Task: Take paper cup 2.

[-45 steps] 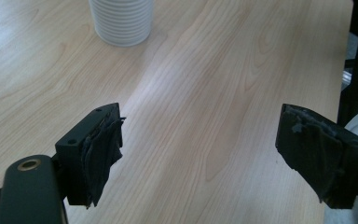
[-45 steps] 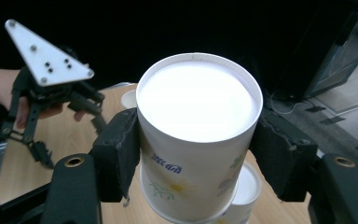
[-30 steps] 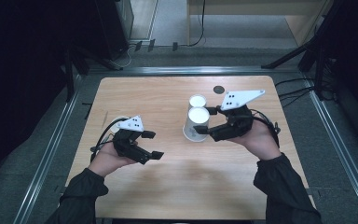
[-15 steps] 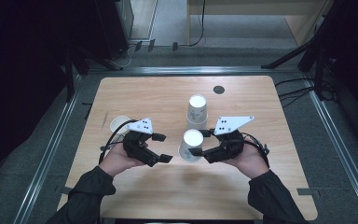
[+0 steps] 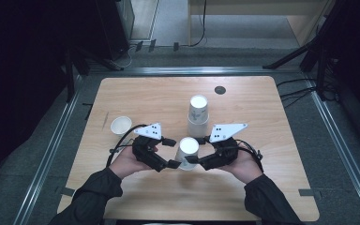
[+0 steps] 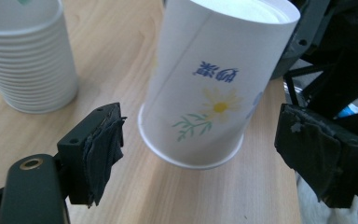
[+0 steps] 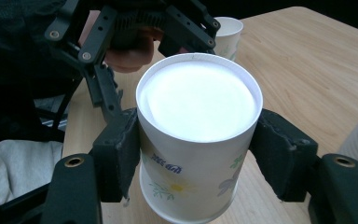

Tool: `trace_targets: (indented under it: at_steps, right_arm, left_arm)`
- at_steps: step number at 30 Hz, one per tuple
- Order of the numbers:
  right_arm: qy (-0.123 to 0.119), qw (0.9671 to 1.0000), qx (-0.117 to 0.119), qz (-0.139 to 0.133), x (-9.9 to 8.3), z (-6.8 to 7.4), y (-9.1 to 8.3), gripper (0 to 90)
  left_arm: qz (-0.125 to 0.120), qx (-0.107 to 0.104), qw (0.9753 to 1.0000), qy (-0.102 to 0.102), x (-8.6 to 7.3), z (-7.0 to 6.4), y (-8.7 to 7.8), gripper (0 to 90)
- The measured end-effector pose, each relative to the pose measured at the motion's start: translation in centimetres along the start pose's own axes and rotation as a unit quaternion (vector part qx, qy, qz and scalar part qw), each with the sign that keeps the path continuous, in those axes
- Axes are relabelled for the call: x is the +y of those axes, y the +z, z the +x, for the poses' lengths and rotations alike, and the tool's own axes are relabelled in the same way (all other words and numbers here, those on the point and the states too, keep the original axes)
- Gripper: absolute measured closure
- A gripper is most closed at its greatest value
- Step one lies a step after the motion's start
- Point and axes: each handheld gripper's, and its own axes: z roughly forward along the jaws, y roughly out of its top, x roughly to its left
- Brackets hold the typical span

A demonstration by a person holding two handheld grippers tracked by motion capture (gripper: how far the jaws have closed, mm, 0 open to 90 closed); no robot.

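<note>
A white paper cup with a daisy print [image 5: 187, 151] is upside down, base up, near the table's front middle. My right gripper [image 5: 197, 150] is shut on it, one pad on each side of its wall [image 7: 198, 140]. In the left gripper view the cup [image 6: 214, 79] leans, its rim just above the wood. My left gripper [image 5: 173, 153] is open, its jaws standing apart on either side of the cup's lower half without touching it. The left gripper [image 7: 135, 28] also appears behind the cup in the right gripper view.
A stack of inverted paper cups [image 5: 198, 115] stands just beyond the held cup, also visible as the stack [image 6: 25, 60]. A single upright cup [image 5: 121, 125] sits at the left. A dark round grommet [image 5: 220, 90] marks the wooden table [image 5: 272, 117] at the back.
My right gripper has brought the cup from the stack toward the near middle. My left gripper has moved right until its open jaws straddle the cup.
</note>
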Motion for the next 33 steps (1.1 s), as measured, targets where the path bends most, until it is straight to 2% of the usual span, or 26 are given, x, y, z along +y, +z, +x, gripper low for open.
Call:
trace_targets:
  at_steps: [2, 8, 11, 13, 27, 29, 33]
  right_arm:
    - [0.001, 1.0000, 0.005, 0.001, 0.0, -0.1, 0.3, 35.3]
    - [0.009, 0.9998, 0.018, -0.005, 0.0, -0.2, 0.7, 35.4]
    - [0.011, 0.9997, 0.021, -0.006, 0.1, -0.2, 0.9, 35.4]
    - [0.012, 0.9995, 0.027, -0.008, 0.2, -0.1, 1.1, 35.4]
    - [0.015, 0.9992, 0.033, -0.015, 0.3, 0.1, 1.7, 35.4]
    - [0.016, 0.9992, 0.033, -0.018, 0.4, 0.1, 1.6, 35.4]
    - [0.016, 0.9992, 0.032, -0.020, 0.4, 0.1, 1.6, 35.4]
  left_arm:
    - [0.005, 0.005, 1.0000, 0.003, -0.2, -0.1, 0.1, 15.7]
    - [-0.008, 0.003, 0.9999, -0.005, -0.4, 0.0, 0.0, 15.7]
    - [-0.008, 0.004, 0.9999, -0.007, -0.5, -0.1, 0.1, 15.7]
    - [0.001, 0.004, 1.0000, -0.007, -0.7, -0.1, 0.4, 15.7]
    - [-0.008, 0.003, 1.0000, -0.003, -0.9, -0.2, 0.9, 15.7]
    - [-0.009, 0.008, 0.9999, 0.001, -0.9, -0.2, 0.9, 17.6]
    - [-0.011, 0.006, 0.9999, 0.010, -0.9, -0.3, 0.8, 23.5]
